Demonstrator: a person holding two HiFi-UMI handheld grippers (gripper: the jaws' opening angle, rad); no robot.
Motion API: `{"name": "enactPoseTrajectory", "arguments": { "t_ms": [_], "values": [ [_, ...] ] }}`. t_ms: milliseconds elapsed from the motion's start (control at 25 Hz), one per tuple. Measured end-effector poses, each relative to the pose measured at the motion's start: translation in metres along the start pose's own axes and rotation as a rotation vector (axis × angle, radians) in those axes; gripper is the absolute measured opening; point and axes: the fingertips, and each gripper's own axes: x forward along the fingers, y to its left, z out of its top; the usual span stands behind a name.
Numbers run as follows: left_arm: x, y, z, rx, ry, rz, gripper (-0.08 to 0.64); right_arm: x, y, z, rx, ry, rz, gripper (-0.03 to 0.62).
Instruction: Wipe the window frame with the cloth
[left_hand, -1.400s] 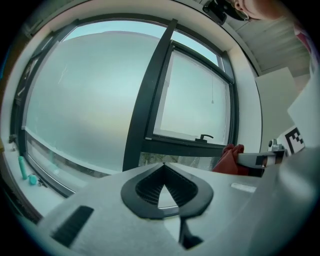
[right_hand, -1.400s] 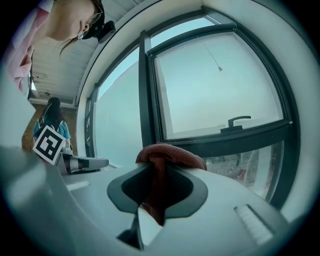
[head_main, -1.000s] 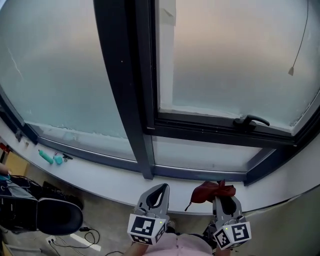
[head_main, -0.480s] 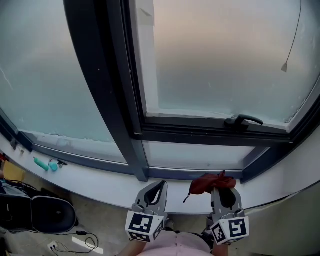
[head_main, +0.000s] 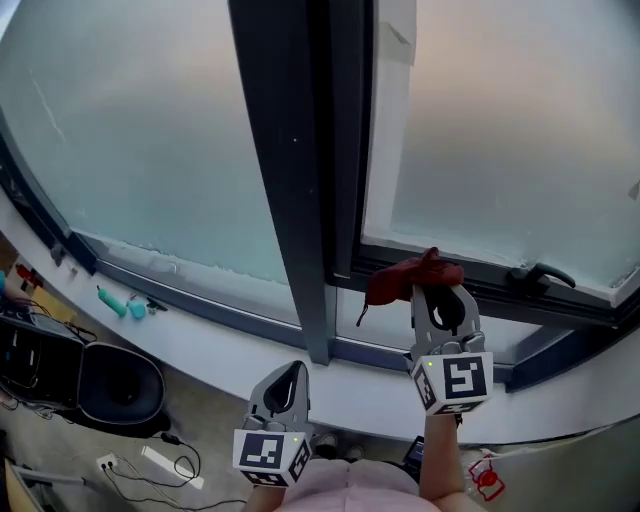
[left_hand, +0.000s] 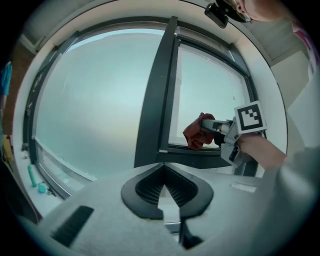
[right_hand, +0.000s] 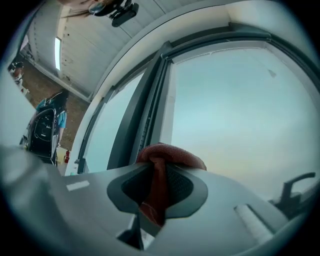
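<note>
A crumpled dark red fabric cloth (head_main: 405, 278) is being pinched between the jaws of the right gripper (head_main: 436, 290). It is bunching out past the jaw tips, with a thin loose tail hanging down at its left. It is sitting in front of the lower rail of the dark grey metal window frame (head_main: 292, 190), just right of its thick upright. Whether cloth and rail are touching is not showing clearly.
</note>
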Motion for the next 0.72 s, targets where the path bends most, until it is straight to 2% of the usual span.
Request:
{"name": "enactPoseTrajectory", "arguments": {
  "t_ms": [160,320,400,560,720],
  "values": [
    [-0.013,0.037,-0.002,-0.028,-0.001,0.089,-0.003,0.062,0.017,-0.009,-0.048,0.012,0.029,0.072],
    [-0.018,0.056,-0.004,-0.049,0.004,0.137,-0.003,0.1,0.022,-0.038,-0.005,0.069,0.035,0.071],
    [-0.017,0.061,-0.006,-0.057,0.006,0.147,-0.003,0.112,0.027,-0.052,-0.01,0.101,0.04,0.072],
    [-0.017,0.063,-0.007,-0.062,0.007,0.15,-0.003,0.117,0.032,-0.058,-0.126,0.134,0.012,0.067],
    [-0.013,0.059,-0.006,-0.055,0.006,0.132,-0.003,0.117,0.035,-0.055,-0.124,0.138,0.029,0.067]
  ]
}}
